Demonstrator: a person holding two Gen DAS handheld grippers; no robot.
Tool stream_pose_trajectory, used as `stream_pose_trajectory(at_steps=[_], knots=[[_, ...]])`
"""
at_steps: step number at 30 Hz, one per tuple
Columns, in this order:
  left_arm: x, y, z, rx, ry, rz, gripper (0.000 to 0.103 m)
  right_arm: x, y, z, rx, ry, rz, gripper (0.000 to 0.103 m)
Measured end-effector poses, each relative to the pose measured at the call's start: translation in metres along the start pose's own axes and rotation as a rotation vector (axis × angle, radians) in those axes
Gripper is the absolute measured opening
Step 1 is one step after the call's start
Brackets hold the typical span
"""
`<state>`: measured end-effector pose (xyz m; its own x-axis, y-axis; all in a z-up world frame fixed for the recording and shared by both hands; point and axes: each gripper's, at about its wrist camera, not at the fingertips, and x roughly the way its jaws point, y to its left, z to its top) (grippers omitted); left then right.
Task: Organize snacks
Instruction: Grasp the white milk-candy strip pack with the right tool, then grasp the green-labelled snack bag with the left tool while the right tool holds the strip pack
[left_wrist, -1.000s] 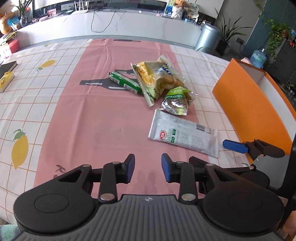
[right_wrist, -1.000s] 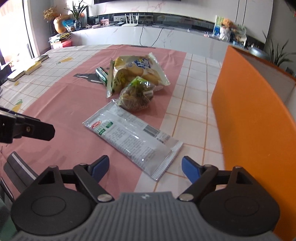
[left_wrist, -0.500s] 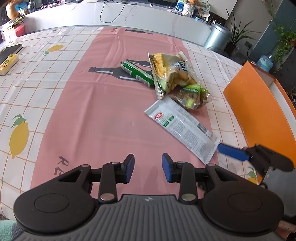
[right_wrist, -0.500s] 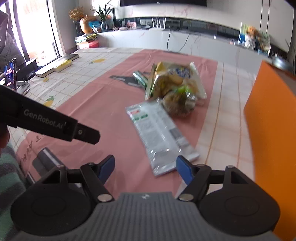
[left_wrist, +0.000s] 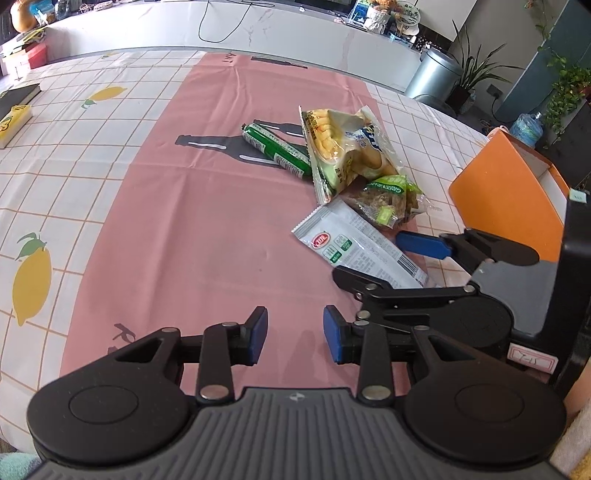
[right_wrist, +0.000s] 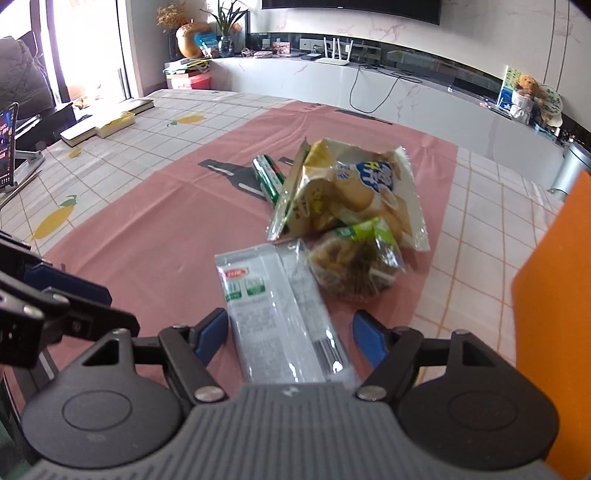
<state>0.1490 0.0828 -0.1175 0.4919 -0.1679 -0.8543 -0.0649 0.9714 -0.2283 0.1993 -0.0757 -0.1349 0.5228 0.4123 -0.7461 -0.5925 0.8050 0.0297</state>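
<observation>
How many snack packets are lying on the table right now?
4. A green tube pack lies farthest, the yellow biscuit bag overlaps its end, the small green-topped bag sits just nearer, and the white flat packet lies nearest. Others may be hidden inside the orange box.

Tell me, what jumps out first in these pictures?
A heap of shiny snack bags on the pink tablecloth: a puffy yellow biscuit bag on top, and a flat silver-white packet lying between the right gripper's open blue fingers. A big orange box stands at the right.
</observation>
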Motion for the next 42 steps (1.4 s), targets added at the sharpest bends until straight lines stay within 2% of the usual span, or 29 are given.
stream_pose_trajectory(at_steps=[5, 9, 13, 16, 22, 27, 31, 35, 42], knots=[[0.001, 0.001, 0.002, 0.003, 0.002, 0.0, 0.04, 0.006, 0.005, 0.007, -0.005, 0.019, 0.003, 0.073], [0.0, 0.0, 0.001, 0.007, 0.003, 0.001, 0.04, -0.002, 0.011, 0.004, -0.017, 0.038, 0.001, 0.056], [-0.003, -0.002, 0.001, 0.027, -0.002, -0.003, 0.04, -0.016, 0.014, -0.006, 0.011, 0.06, -0.028, 0.052], [-0.005, -0.009, 0.001, 0.063, -0.022, -0.036, 0.04, -0.029, 0.014, -0.017, 0.055, 0.084, -0.067, 0.051], [-0.005, -0.041, 0.008, 0.219, -0.065, -0.07, 0.05, -0.052, -0.002, -0.037, 0.143, 0.119, -0.216, 0.05], [0.003, -0.073, 0.022, 0.394, -0.108, -0.045, 0.053, -0.051, -0.027, -0.037, 0.241, 0.119, -0.276, 0.05], [0.019, -0.089, 0.031, 0.518, -0.141, -0.031, 0.056, -0.044, -0.036, -0.032, 0.264, 0.102, -0.262, 0.051], [0.037, -0.095, 0.035, 0.626, -0.178, -0.039, 0.066, -0.039, -0.039, -0.029, 0.254, 0.081, -0.245, 0.052], [0.068, -0.103, 0.046, 0.682, -0.173, -0.008, 0.067, -0.037, -0.043, -0.029, 0.234, 0.056, -0.223, 0.056]])
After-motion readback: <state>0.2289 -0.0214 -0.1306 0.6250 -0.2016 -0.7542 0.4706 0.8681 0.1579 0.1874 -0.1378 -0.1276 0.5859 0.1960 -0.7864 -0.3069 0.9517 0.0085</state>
